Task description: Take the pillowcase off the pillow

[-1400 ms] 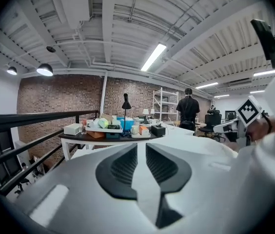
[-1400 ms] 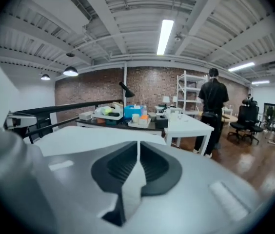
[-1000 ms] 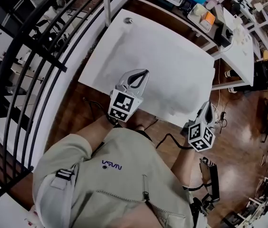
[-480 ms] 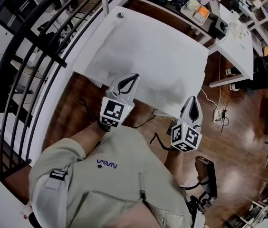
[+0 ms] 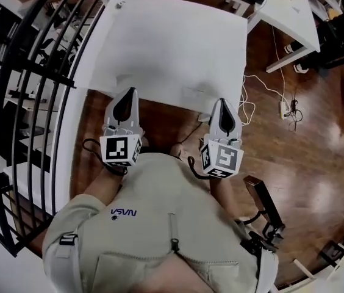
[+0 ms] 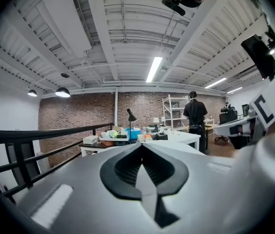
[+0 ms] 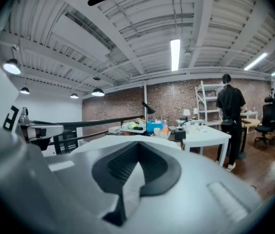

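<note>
though both jaws sit pressed together, empty, i read left gripper and right gripper at table lower edge; pillow, faint white-on-white, lies toward frame top, long axis seemingly left-right, equally near both.

Head view: a dark, glossy wooden floor fills the right and lower frame. A white tabletop lies at upper centre, with a second white table at upper right. A black metal railing runs down the left edge. A white power strip with cables lies on the floor right of the tabletop.

Left gripper view: a brick wall crosses mid-frame under a white beamed ceiling bearing a lit strip light. Dome pendant lamps hang at left, and open metal shelving stands right of centre.

Right gripper view: an office chair stands at far right.
</note>
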The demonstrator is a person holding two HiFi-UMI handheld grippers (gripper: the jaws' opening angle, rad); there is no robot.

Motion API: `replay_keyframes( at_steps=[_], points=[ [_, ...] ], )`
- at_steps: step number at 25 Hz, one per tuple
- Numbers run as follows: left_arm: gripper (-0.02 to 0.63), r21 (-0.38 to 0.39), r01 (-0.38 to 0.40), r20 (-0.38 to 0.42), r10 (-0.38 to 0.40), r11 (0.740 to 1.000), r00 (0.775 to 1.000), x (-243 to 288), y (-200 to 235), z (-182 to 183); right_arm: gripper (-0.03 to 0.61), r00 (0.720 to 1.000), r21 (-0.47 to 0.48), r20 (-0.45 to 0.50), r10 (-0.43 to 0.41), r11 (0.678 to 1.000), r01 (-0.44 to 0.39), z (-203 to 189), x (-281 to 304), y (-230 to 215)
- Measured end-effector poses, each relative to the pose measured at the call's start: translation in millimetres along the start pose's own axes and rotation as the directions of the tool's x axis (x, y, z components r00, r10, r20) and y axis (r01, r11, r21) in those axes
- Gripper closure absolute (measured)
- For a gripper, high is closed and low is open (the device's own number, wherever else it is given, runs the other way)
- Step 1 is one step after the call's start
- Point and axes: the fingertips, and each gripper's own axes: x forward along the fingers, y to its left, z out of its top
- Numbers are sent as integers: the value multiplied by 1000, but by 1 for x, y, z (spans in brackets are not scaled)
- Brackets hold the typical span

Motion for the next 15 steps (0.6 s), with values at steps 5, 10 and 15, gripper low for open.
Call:
replay_keyframes(
  at_steps=[5,10,15],
  points=[
    [607,-21,22,11,-22,1000,1000,1,11,2,575,999,25,15,-33,999,32,-1,-8,15],
    [607,-14,60,-4,-60,998,998,-5,23,0,575,998,20,16,-53,998,53,2,-8,38],
    [607,-10,89,-19,-89,996,996,-6,25,-12,577,997,48,-24,-70,996,72,-12,-7,44]
  ],
)
